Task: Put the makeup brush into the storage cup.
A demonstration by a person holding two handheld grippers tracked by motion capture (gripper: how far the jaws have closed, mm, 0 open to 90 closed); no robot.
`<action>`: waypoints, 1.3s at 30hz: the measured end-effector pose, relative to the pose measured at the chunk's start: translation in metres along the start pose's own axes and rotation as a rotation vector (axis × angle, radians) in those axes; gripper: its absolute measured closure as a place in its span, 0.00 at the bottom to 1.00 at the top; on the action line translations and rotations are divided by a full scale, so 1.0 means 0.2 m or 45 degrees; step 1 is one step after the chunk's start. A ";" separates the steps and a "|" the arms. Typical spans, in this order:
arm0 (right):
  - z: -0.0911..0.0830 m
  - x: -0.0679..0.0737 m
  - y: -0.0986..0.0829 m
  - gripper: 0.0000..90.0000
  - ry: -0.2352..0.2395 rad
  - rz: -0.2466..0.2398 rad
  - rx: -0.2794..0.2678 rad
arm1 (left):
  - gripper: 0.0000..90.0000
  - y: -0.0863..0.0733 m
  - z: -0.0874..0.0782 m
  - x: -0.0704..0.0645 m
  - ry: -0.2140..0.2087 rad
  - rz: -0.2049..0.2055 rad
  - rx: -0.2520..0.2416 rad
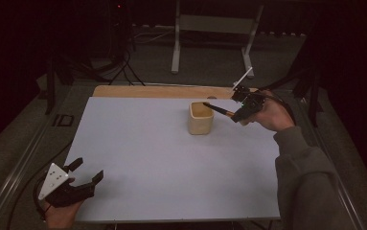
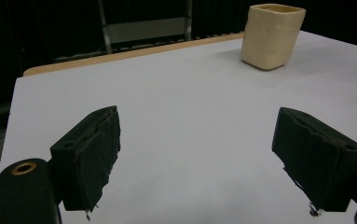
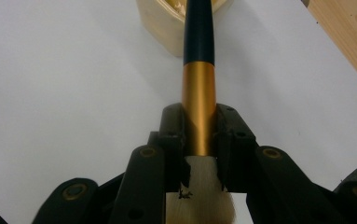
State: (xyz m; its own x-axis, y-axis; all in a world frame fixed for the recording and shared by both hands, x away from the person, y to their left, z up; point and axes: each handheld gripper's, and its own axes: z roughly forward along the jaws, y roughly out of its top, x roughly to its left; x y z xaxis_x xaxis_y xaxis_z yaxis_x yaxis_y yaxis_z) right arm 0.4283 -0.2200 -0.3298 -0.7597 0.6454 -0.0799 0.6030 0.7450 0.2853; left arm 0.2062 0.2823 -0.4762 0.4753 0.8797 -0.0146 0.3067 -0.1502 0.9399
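Observation:
A cream square cup [image 1: 200, 118] stands upright on the white board [image 1: 147, 158], toward the far right; it also appears in the left gripper view [image 2: 271, 35] at top right. My right gripper [image 1: 242, 112] is shut on a brush [image 1: 218, 110] with a black handle and gold ferrule, held just right of the cup with the handle tip over the cup's rim. In the right gripper view the jaws clamp the gold ferrule [image 3: 198, 107], pale bristles [image 3: 204, 196] toward the camera and the cup [image 3: 167, 18] ahead. My left gripper [image 1: 86, 171] rests open at the near left corner, nothing between its jaws [image 2: 197, 158].
A wooden strip [image 1: 162, 91] runs along the table's far edge. A metal frame with two legs [image 1: 212, 33] stands on the dark floor behind. Cables [image 1: 119, 67] lie at the back left. A sleeved forearm [image 1: 301, 177] reaches in at the right.

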 end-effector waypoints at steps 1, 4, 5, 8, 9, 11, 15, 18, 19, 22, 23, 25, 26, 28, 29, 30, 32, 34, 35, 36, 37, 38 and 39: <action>0.00 0.00 0.00 0.82 0.002 -0.001 0.004 | 0.18 0.00 0.00 0.00 0.000 0.001 0.001; 0.01 0.00 0.01 0.82 0.002 -0.003 0.013 | 0.18 0.00 0.00 0.00 0.000 0.001 0.000; 0.02 0.00 0.01 0.82 0.002 -0.003 0.014 | 0.18 0.00 0.00 0.00 0.000 0.000 0.000; 0.03 0.00 0.02 0.82 -0.003 -0.001 0.027 | 0.18 0.00 0.00 0.00 0.000 -0.001 -0.001; 0.03 0.00 0.02 0.82 -0.004 -0.005 0.033 | 0.18 0.00 0.00 0.00 0.000 0.000 -0.001; 0.04 0.00 0.03 0.82 -0.004 -0.007 0.038 | 0.18 0.00 0.00 0.00 0.000 0.000 -0.002; 0.05 0.01 0.04 0.82 -0.001 -0.008 0.045 | 0.18 0.00 0.00 0.00 0.000 0.001 -0.001; 0.06 0.01 0.05 0.82 0.001 -0.013 0.048 | 0.18 0.00 0.00 0.00 0.000 0.000 -0.002; 0.07 0.01 0.06 0.82 0.001 -0.014 0.052 | 0.18 0.00 0.00 0.00 0.000 -0.001 -0.002; 0.08 0.01 0.07 0.82 0.001 -0.010 0.059 | 0.18 0.00 0.00 0.00 0.000 0.000 -0.002; 0.08 0.01 0.07 0.82 0.002 -0.012 0.061 | 0.18 0.00 0.00 0.00 0.000 0.000 -0.002; 0.09 0.01 0.08 0.82 0.000 -0.013 0.068 | 0.18 0.00 0.00 0.00 0.000 -0.001 -0.003; 0.09 0.01 0.08 0.82 0.002 -0.015 0.069 | 0.18 0.00 0.00 0.00 0.000 -0.001 -0.002; 0.10 0.01 0.09 0.82 0.001 -0.010 0.073 | 0.18 0.00 0.00 0.00 0.001 -0.001 -0.002; 0.10 0.01 0.09 0.82 0.002 -0.012 0.071 | 0.18 0.00 0.00 0.00 0.001 -0.001 -0.002; 0.10 0.01 0.09 0.82 0.002 -0.008 0.075 | 0.18 0.00 0.00 0.00 0.000 -0.001 -0.002; 0.11 0.01 0.10 0.82 -0.001 -0.008 0.079 | 0.18 0.00 0.00 0.00 0.001 -0.002 -0.002; 0.11 0.01 0.11 0.82 -0.003 -0.010 0.087 | 0.18 0.00 0.00 0.00 0.001 -0.002 -0.002; 0.12 0.01 0.11 0.82 -0.004 -0.007 0.096 | 0.18 0.00 0.00 0.00 0.001 -0.003 -0.004; 0.12 0.01 0.12 0.82 -0.007 -0.011 0.102 | 0.18 0.00 0.00 0.00 0.002 -0.002 -0.002; 0.12 0.02 0.13 0.82 -0.012 -0.007 0.109 | 0.18 0.00 0.00 0.00 0.001 -0.002 -0.002; 0.12 0.02 0.13 0.82 -0.012 -0.007 0.109 | 0.18 0.00 0.00 0.00 0.001 -0.002 -0.002; 0.13 0.02 0.14 0.82 -0.018 -0.008 0.119 | 0.18 0.00 0.00 0.00 0.001 -0.002 -0.003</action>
State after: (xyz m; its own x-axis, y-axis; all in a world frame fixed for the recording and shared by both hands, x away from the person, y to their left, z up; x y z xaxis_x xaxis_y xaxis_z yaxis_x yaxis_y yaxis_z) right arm 0.4487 -0.1924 -0.3463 -0.7605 0.6424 -0.0948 0.6187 0.7612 0.1943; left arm 0.2061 0.2832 -0.4762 0.4742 0.8803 -0.0162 0.3056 -0.1473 0.9407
